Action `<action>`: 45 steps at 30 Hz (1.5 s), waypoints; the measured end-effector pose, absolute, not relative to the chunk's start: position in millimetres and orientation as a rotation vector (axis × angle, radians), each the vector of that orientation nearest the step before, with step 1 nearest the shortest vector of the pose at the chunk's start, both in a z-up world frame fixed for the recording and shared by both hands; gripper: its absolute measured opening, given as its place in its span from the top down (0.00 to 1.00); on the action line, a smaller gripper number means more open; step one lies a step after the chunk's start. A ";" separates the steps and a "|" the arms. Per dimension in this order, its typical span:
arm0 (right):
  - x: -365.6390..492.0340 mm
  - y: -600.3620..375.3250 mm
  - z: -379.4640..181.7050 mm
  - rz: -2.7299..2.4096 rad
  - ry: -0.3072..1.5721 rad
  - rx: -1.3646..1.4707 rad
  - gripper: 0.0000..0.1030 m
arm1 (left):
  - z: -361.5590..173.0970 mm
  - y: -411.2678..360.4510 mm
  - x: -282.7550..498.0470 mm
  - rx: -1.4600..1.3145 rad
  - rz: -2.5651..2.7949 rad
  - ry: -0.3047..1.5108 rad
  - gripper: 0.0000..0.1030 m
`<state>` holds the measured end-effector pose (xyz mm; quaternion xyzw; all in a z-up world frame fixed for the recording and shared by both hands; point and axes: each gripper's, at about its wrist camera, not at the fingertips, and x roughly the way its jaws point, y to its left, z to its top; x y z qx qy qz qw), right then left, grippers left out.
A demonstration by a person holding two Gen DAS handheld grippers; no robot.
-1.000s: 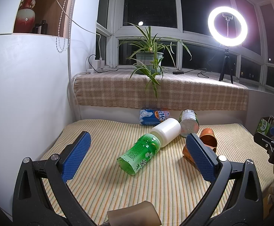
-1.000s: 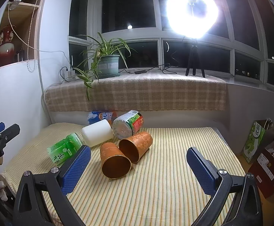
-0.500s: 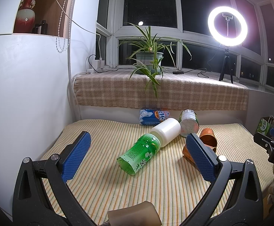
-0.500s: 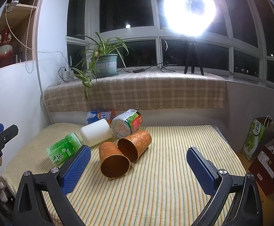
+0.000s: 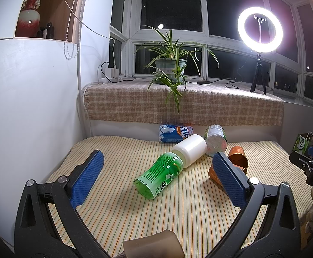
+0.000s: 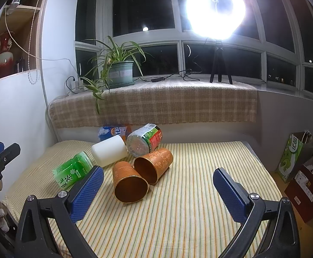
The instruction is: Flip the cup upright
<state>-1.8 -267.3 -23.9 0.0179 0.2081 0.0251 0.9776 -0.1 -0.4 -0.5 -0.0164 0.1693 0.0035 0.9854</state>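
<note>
Two orange cups lie on their sides on the striped cloth. In the right wrist view the nearer cup (image 6: 129, 182) opens toward me and the farther cup (image 6: 154, 165) lies touching it on its right. My right gripper (image 6: 158, 190) is open and empty, just short of them. In the left wrist view the cups (image 5: 238, 158) show partly behind my right finger. My left gripper (image 5: 156, 180) is open and empty, and a green cup (image 5: 159, 175) lies on its side beyond the fingertips.
A white cup (image 6: 109, 152), a green-and-red labelled cup (image 6: 144, 140) and a blue can (image 6: 113, 131) lie behind the orange cups. A raised ledge with a checked cloth (image 6: 156, 105), a plant pot (image 6: 119, 73) and a ring light stand behind. Boxes (image 6: 302, 172) stand on the floor at right.
The right gripper has edged a little closer to the orange cups. The left gripper has not moved.
</note>
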 end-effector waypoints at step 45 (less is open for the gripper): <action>8.7 -267.0 -29.3 0.049 0.471 0.078 0.00 | -8.7 3.9 19.0 0.036 -0.049 0.391 0.00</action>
